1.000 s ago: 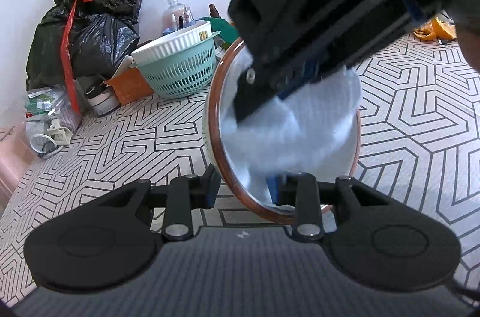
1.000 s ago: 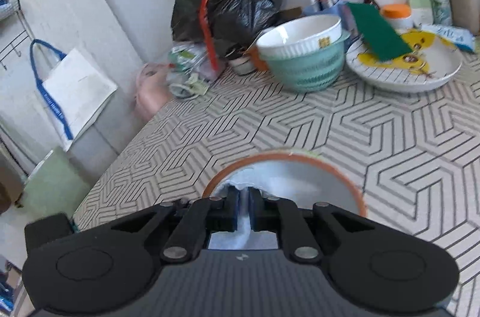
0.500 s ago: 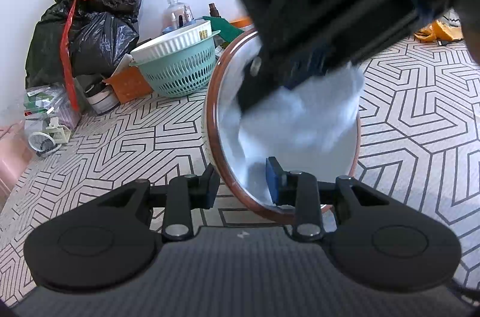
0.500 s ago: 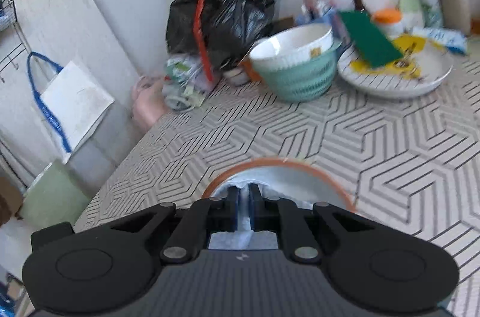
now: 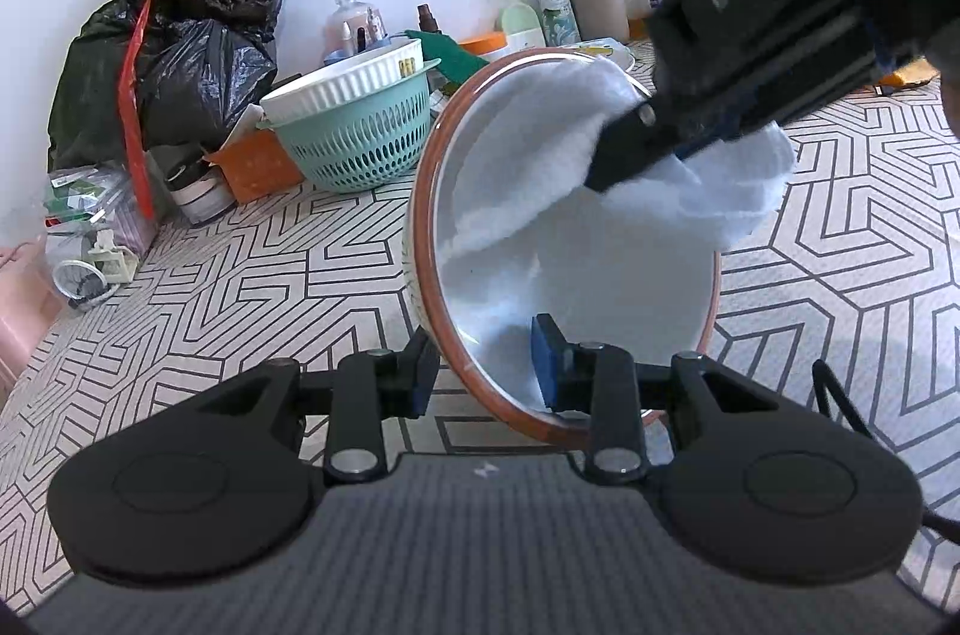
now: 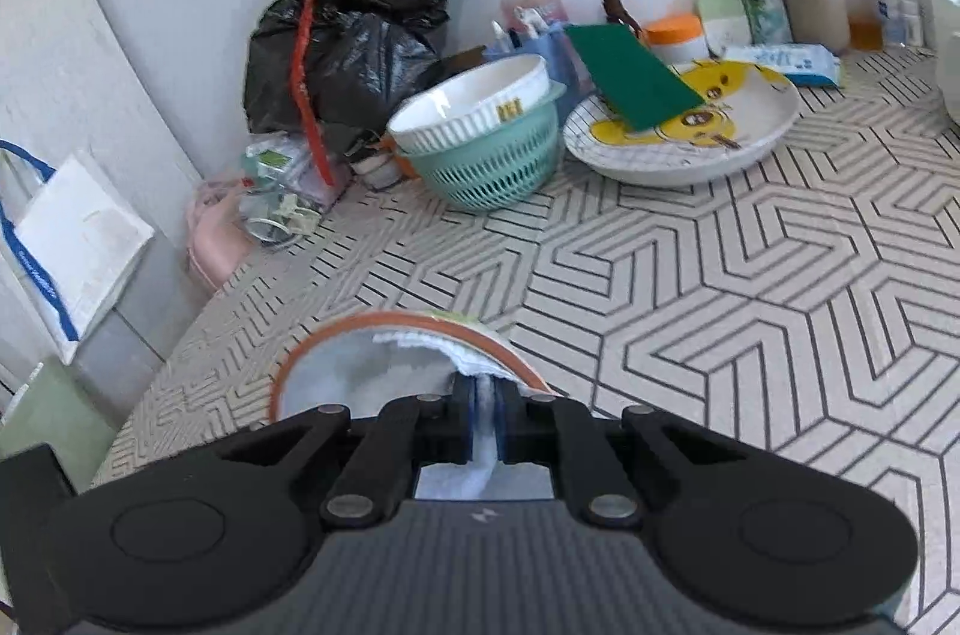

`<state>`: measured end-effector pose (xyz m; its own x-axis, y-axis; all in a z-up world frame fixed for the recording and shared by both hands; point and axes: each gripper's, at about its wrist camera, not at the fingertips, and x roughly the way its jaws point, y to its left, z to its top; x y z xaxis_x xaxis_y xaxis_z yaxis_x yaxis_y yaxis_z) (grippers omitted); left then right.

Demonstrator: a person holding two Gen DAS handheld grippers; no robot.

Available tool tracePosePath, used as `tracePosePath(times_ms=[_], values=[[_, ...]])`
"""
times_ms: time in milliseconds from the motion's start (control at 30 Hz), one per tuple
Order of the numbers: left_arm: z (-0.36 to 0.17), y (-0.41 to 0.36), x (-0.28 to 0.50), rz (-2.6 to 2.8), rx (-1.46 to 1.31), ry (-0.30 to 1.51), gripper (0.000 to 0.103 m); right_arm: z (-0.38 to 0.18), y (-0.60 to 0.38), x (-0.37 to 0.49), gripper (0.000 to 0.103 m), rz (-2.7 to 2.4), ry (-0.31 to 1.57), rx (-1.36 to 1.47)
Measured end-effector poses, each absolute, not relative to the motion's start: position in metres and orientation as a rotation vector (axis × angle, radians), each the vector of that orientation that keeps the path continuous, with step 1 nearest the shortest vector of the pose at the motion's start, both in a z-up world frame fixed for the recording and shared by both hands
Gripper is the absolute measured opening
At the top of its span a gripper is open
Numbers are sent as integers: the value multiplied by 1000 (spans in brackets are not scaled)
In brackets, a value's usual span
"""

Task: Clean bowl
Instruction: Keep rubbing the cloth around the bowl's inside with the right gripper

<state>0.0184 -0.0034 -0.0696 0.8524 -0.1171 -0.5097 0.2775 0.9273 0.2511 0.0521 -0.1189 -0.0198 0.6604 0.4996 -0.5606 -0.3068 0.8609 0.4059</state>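
Right gripper [image 6: 485,425] clamped on white cloth [image 5: 606,155], pressed against upper inner wall of bowl [image 5: 600,275] to wipe near the rim. Left gripper [image 5: 485,371] straddling the bowl's lower rim, one finger outside, one inside, apparently pinching it: keeps bowl tipped on edge above the patterned table [image 5: 240,287], mouth facing the cloth. Behind, well apart: green basket [image 5: 360,137], black bags [image 5: 180,35], plate [image 6: 690,137].

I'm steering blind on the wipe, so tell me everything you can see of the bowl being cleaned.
The bowl is white inside with an orange-brown rim, glossy like ceramic. It is tipped on edge above the patterned table, mouth toward the left camera. The left gripper straddles its lower rim, one finger inside. The white cloth, pinched by the right gripper, presses its upper inside and laps over the rim.
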Motion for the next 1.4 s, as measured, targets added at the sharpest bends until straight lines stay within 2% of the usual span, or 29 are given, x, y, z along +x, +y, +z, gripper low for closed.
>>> tracePosePath(times_ms=[300,367,667,1000,1400], values=[[-71,-9,10,-217,330,512,33,-15,-111,49,6,518,711,289],[-71,-13,8,-210,351,505,33,-12,-105,46,9,542,710,273],[-72,-18,4,-201,367,504,34,3,-79,34,8,652,705,199],[-72,-18,7,-208,349,513,36,-18,-89,45,6,794,803,324],[-74,-22,4,-196,400,495,36,-6,-103,55,7,647,680,354]])
